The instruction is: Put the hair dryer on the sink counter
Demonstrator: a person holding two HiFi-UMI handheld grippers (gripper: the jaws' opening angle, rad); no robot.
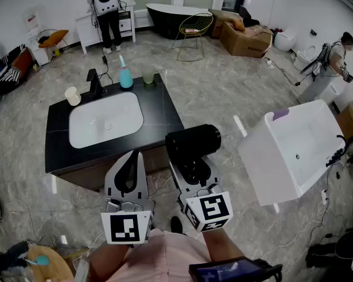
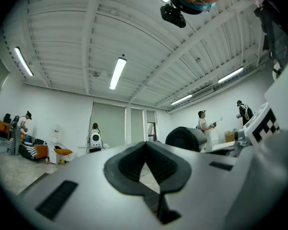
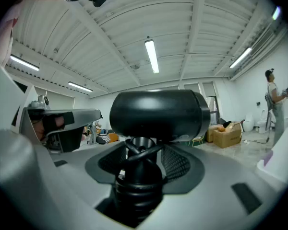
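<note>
A black hair dryer [image 1: 193, 141] is clamped by its handle in my right gripper [image 1: 191, 168], its round barrel lying crosswise above the jaws. In the right gripper view the hair dryer [image 3: 158, 114] fills the middle, with its handle and coiled cord between the pads of the right gripper [image 3: 141, 166]. It hangs just off the front right corner of the black sink counter [image 1: 165, 107]. My left gripper [image 1: 129, 172] is beside it, shut and empty. In the left gripper view the left gripper [image 2: 145, 166] has its pads together, and the hair dryer [image 2: 185, 138] shows to the right.
On the counter are a white basin [image 1: 106, 119], a black faucet [image 1: 95, 82], a blue bottle [image 1: 125, 78], a green cup [image 1: 147, 76] and a white cup [image 1: 73, 96]. A tilted white tub [image 1: 294, 151] stands to the right. People work along the back wall and far right.
</note>
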